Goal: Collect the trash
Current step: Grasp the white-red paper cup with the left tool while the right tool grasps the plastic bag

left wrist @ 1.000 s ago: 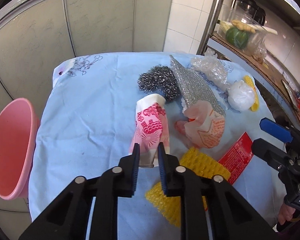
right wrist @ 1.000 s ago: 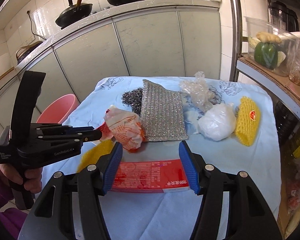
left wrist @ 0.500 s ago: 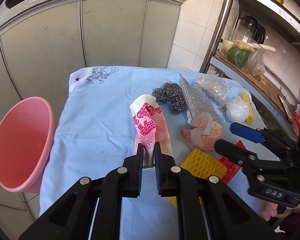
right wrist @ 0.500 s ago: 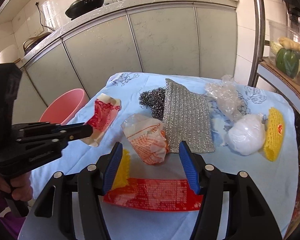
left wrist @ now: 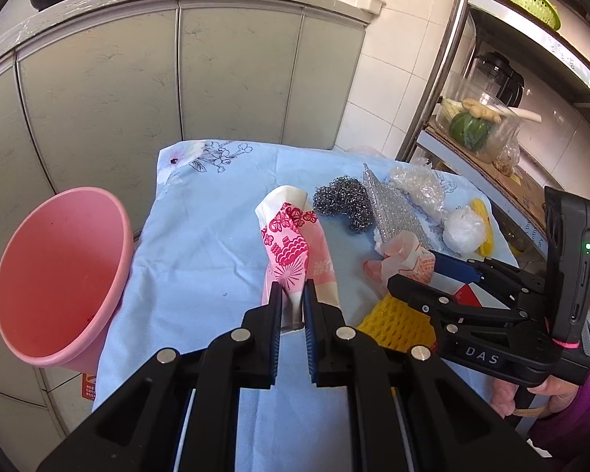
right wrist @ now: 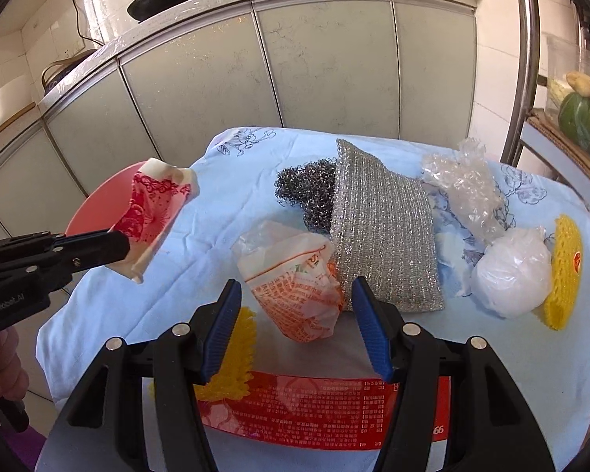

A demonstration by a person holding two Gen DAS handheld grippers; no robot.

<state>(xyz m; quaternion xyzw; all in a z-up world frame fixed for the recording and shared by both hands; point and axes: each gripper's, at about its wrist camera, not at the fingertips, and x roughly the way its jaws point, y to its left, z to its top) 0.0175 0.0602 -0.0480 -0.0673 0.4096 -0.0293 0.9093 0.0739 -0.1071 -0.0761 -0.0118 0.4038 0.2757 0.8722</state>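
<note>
Glossy plastic basin [left wrist: 59, 275]; wiry metal scourer [right wrist: 305, 192]; matt cloth [left wrist: 200, 259].

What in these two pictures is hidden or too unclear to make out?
- Red packet: right wrist view, the right gripper covers its ends; print too small to read.
- Pink bin: left wrist view, its bottom is out of sight.
- Yellow foam net: partly behind both grippers.

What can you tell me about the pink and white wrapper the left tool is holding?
The pink and white wrapper is a crumpled, glossy plastic packet, white at its far end and printed with red-pink floral and fan patterns. The left tool is shut on its near end and holds it lifted off the blue tablecloth, pointing away from the camera. In the right wrist view it hangs in front of the pink bin.
</note>
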